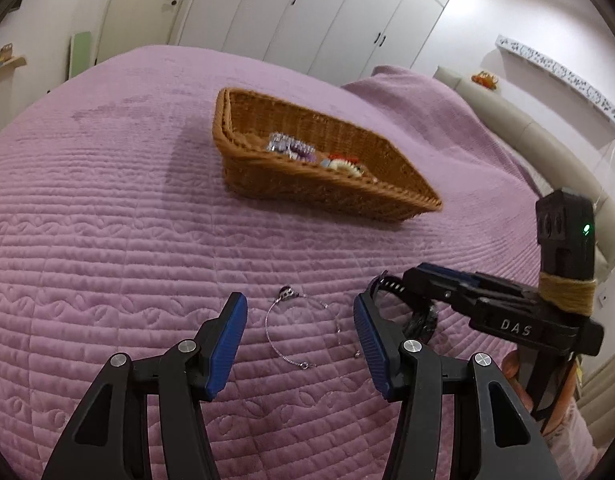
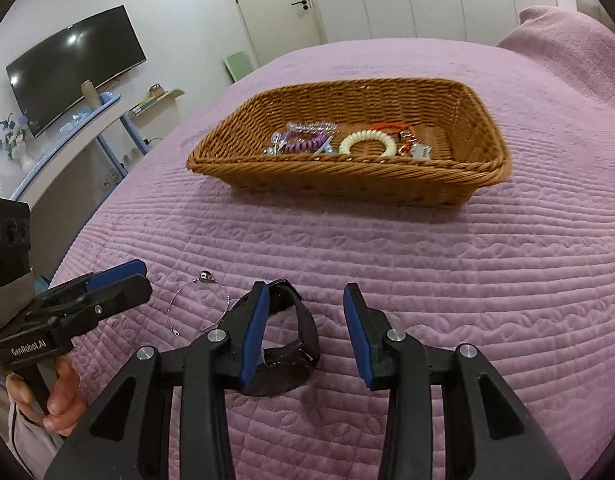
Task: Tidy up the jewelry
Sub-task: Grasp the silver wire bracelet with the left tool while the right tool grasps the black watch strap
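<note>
A thin silver wire necklace (image 1: 285,322) with a small dark bead lies on the purple quilt, between the open fingers of my left gripper (image 1: 301,340). It also shows in the right wrist view (image 2: 195,304). A black wristwatch (image 2: 291,348) lies on the quilt between the open fingers of my right gripper (image 2: 305,332), close to its left finger. In the left wrist view the watch (image 1: 421,322) is mostly hidden behind my right gripper (image 1: 381,280). A brown wicker basket (image 2: 487,128) further back holds bracelets and hair ties (image 2: 367,142); the basket also shows in the left wrist view (image 1: 267,184).
The purple quilted bedspread (image 2: 467,280) covers the whole bed, with a pillow hump (image 1: 391,88) and beige headboard (image 1: 519,136) on the right. White wardrobes (image 1: 307,8) stand behind. A TV (image 2: 75,68) and shelf are off the bed's left side.
</note>
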Action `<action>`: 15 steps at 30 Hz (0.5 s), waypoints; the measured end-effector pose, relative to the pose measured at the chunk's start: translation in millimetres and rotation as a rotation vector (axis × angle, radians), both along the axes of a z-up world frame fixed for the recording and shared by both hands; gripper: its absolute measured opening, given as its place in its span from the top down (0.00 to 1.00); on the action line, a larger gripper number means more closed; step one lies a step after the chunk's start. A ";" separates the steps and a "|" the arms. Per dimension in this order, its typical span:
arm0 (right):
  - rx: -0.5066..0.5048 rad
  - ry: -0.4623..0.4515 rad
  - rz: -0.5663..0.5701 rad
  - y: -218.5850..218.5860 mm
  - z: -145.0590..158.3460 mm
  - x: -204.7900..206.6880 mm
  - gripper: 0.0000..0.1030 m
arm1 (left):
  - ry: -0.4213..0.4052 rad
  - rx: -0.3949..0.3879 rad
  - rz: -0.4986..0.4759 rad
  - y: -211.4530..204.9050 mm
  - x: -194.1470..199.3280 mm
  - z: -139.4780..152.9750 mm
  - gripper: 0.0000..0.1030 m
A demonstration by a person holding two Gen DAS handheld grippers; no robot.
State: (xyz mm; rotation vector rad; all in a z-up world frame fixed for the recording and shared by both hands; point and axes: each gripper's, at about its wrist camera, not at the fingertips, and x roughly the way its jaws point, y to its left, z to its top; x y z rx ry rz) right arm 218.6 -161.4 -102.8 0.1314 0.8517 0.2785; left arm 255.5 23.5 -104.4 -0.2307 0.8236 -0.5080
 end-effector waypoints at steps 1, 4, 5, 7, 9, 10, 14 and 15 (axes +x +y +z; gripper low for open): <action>-0.001 0.008 0.006 1.1 -1.2 1.5 0.59 | 0.008 0.011 -0.001 -2.1 1.1 -2.2 0.45; -0.002 0.037 0.019 3.1 -6.4 7.8 0.59 | 0.034 0.033 -0.015 -7.5 4.4 -8.4 0.56; -0.004 0.048 0.019 3.4 -8.3 9.7 0.59 | 0.043 0.042 -0.018 -9.3 4.9 -10.0 0.61; -0.004 0.068 0.020 3.3 -12.3 13.0 0.60 | 0.068 0.065 -0.024 -13.5 6.9 -14.8 0.67; 0.008 0.084 0.021 1.6 -14.8 15.8 0.60 | 0.089 0.079 -0.034 -16.8 9.0 -19.4 0.71; 0.014 0.090 0.024 1.1 -15.5 15.8 0.60 | 0.091 0.075 -0.040 -16.4 9.1 -20.6 0.71; 0.034 0.118 0.044 3.0 -19.0 9.7 0.60 | 0.108 0.039 -0.064 -15.0 10.6 -22.2 0.72; 0.029 0.124 0.043 4.4 -21.5 7.4 0.60 | 0.113 0.040 -0.064 -15.4 11.6 -23.1 0.72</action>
